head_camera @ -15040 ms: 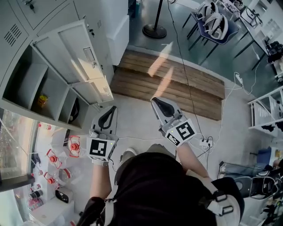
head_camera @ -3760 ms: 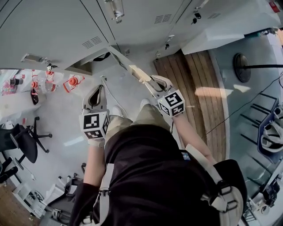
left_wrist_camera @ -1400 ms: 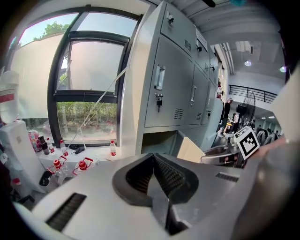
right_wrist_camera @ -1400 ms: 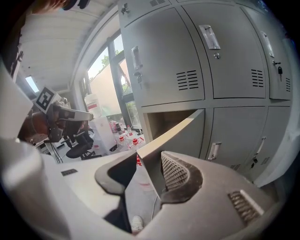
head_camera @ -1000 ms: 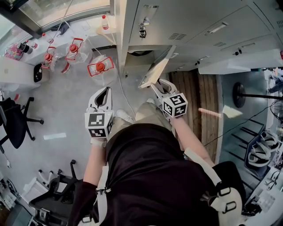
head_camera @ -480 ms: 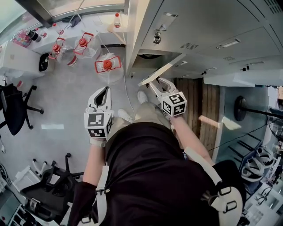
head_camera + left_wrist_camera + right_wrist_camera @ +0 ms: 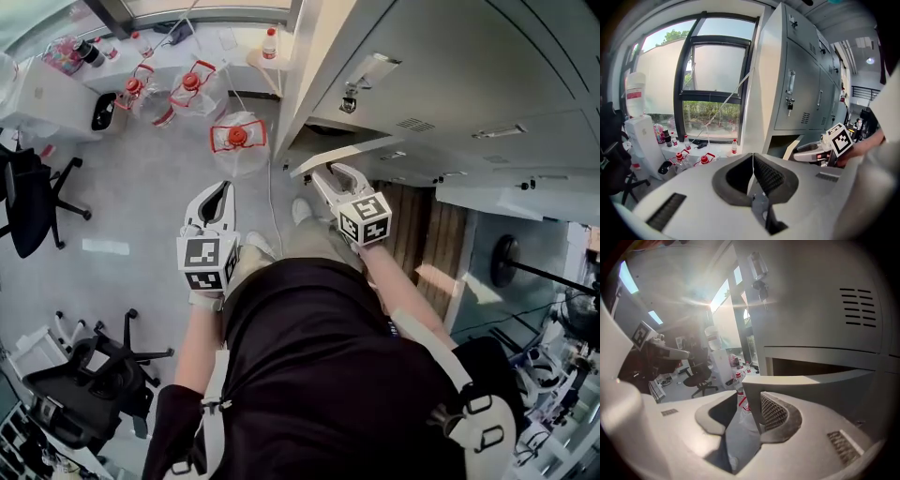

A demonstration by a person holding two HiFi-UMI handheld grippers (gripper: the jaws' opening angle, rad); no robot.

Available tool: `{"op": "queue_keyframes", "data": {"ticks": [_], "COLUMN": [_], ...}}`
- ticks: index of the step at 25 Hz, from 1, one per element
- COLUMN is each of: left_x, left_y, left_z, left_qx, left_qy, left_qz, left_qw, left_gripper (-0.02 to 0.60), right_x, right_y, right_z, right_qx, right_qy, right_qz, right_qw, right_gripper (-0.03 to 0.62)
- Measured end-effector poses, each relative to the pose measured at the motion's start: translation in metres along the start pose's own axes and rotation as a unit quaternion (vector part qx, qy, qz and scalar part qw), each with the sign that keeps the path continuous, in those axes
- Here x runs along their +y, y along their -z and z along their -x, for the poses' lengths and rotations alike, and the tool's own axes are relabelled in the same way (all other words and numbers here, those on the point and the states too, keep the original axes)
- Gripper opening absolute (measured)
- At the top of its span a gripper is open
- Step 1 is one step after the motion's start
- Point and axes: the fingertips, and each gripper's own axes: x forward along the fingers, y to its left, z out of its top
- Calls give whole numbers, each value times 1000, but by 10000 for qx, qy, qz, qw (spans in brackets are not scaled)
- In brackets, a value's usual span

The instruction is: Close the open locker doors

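The right hand-held gripper, jaws wide but closing, has the free edge of the open locker door between them, against one pad only. Over the last second the door has swung in toward its dark compartment, leaving a short push. The left hand-held gripper hangs shut, empty.

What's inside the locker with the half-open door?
Only a dark interior shows through the gap, with nothing recognizable. The door covers most of it, so any contents are hidden.
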Motion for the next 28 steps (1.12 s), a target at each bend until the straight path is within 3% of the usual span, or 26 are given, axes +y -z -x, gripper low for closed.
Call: {"op": "queue_keyframes", "data": {"ticks": [14,28], "left_x": [11,16], "left_y": [-1,-4], "left_z": [-6,-8], "left_qx": [-10,-71], "left_qy": [-736,-1216], "left_qz": [396,602], "left_qw": [9965,9907], "left_gripper": [12,12], "right_x": [-21,-34], "right_y": [-21,-36], "right_z": [-38,-65], "right_qx": [194,288], "right_qy": [-559,-804], "right_qz": [393,656], "right_qw": [9975,9942], "right_gripper": [164,166]}}
